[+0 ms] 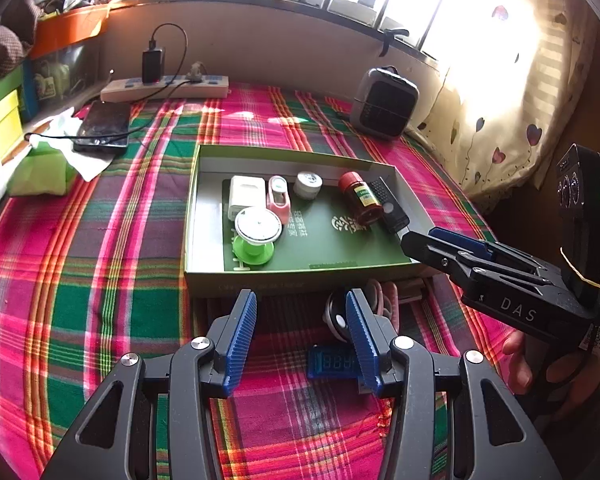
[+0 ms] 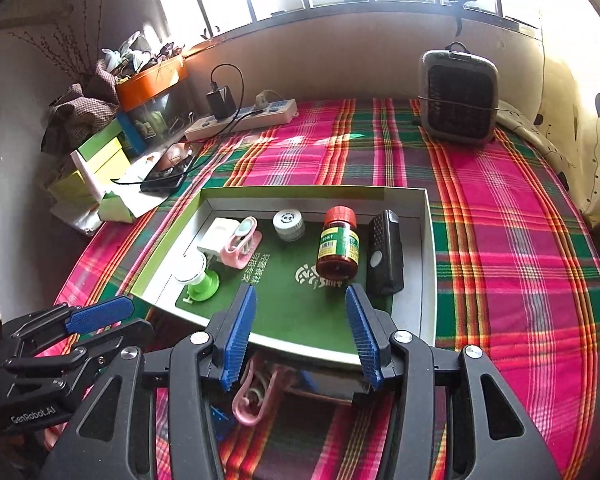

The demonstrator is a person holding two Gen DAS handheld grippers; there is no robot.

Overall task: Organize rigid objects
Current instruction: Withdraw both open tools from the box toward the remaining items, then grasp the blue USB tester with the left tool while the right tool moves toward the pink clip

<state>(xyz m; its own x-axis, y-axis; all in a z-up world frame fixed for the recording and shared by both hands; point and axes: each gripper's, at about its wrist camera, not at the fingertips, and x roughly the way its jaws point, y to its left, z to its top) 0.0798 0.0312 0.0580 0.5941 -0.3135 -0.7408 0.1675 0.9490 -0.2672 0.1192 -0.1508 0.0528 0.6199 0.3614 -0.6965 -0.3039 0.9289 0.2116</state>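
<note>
Both wrist views, tray-filling stage. The left gripper hangs with its jaws apart and nothing between the pads; just ahead of its tips is the near wall of the shallow green-lined box. Behind its right finger lie a small round black-and-white object and a pink looped item, and between its fingers, lower down, a blue digital-display module, all on the plaid cloth outside the box. The right gripper is likewise apart and empty, poised over the box's near rim; ahead of its tips rest a red-capped bottle lying on its side and a black rectangular device. Judged step: collecting one of the loose items. A good approach lowers the open jaws squarely astride one item, clear of the box wall, since the pieces crowd each other and a skewed closure could nudge a neighbour.
</note>
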